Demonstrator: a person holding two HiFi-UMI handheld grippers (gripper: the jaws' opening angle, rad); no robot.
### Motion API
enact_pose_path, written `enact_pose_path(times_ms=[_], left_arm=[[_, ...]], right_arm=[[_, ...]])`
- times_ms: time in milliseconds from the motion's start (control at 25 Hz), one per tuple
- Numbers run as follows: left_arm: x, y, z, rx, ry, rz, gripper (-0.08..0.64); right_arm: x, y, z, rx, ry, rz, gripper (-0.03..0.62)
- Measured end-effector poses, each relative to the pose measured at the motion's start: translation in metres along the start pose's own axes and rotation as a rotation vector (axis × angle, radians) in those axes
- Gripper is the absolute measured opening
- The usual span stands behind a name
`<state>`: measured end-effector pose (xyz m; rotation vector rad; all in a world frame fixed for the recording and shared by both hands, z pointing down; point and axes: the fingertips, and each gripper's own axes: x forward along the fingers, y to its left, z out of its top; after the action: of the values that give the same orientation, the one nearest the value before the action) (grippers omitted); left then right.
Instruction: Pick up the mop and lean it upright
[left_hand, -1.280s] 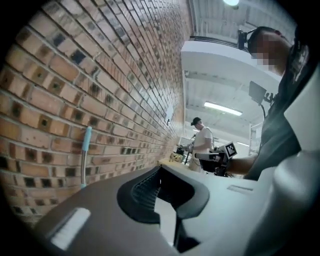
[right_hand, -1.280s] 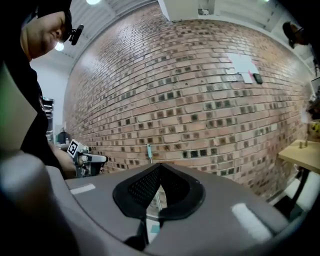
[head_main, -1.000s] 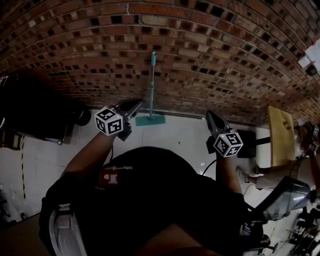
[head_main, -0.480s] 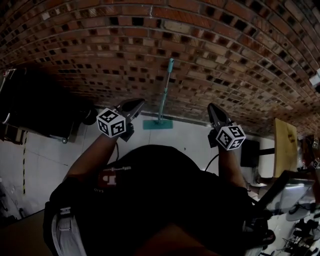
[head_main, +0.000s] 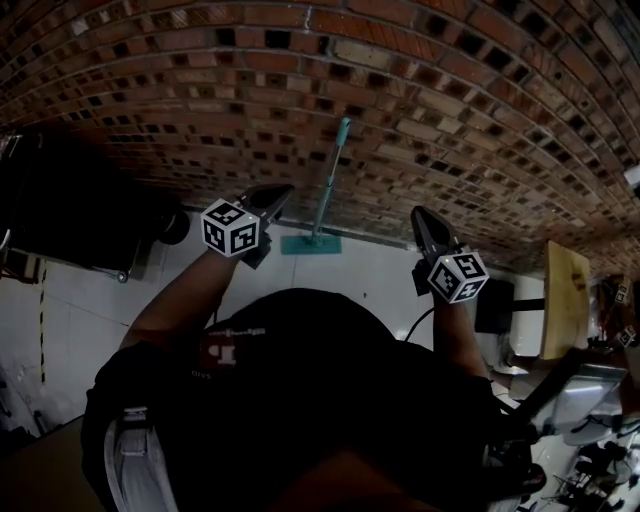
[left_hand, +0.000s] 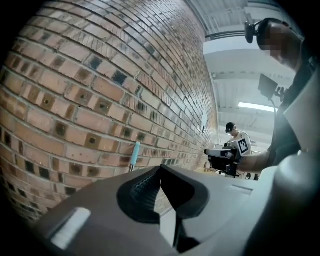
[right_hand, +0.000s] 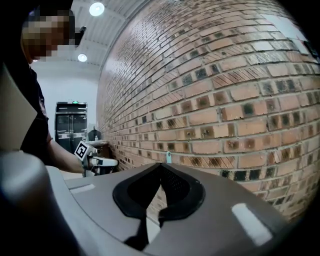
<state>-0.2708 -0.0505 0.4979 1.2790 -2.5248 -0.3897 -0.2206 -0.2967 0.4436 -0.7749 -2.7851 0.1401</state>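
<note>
The mop (head_main: 328, 183) leans upright against the brick wall (head_main: 420, 90). Its teal handle top rests on the bricks and its teal flat head (head_main: 305, 244) lies on the floor at the wall's foot. My left gripper (head_main: 277, 193) is held up left of the mop, shut and empty, well short of the handle. My right gripper (head_main: 419, 217) is held up to the mop's right, also shut with nothing in it. The handle's teal tip (left_hand: 136, 151) shows just above the left jaws in the left gripper view, and the same tip (right_hand: 168, 158) peeks above the right jaws.
A dark cart or machine (head_main: 70, 215) stands at the left by the wall. A wooden board (head_main: 563, 296) and a black box (head_main: 495, 305) are at the right. Another person (left_hand: 235, 137) stands far off along the wall.
The view has shifted, so the mop now appears slightly tilted and further right. Both grippers stay raised and shut, the left one a little higher than before.
</note>
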Motion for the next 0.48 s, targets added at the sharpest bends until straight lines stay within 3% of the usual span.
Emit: enact_pose_path(times_ms=[320,480], left_arm=[[0.069,0.008,-0.009,0.024,0.07,0.064,0.004],[0.104,0.031,-0.021,0.023,0.132,0.122,0.066]], right_arm=[[-0.007,-0.03,-0.002,-0.007,0.021,0.03,0.015],[-0.008,-0.044,-0.01,0.019,0.025,0.019,0.015]])
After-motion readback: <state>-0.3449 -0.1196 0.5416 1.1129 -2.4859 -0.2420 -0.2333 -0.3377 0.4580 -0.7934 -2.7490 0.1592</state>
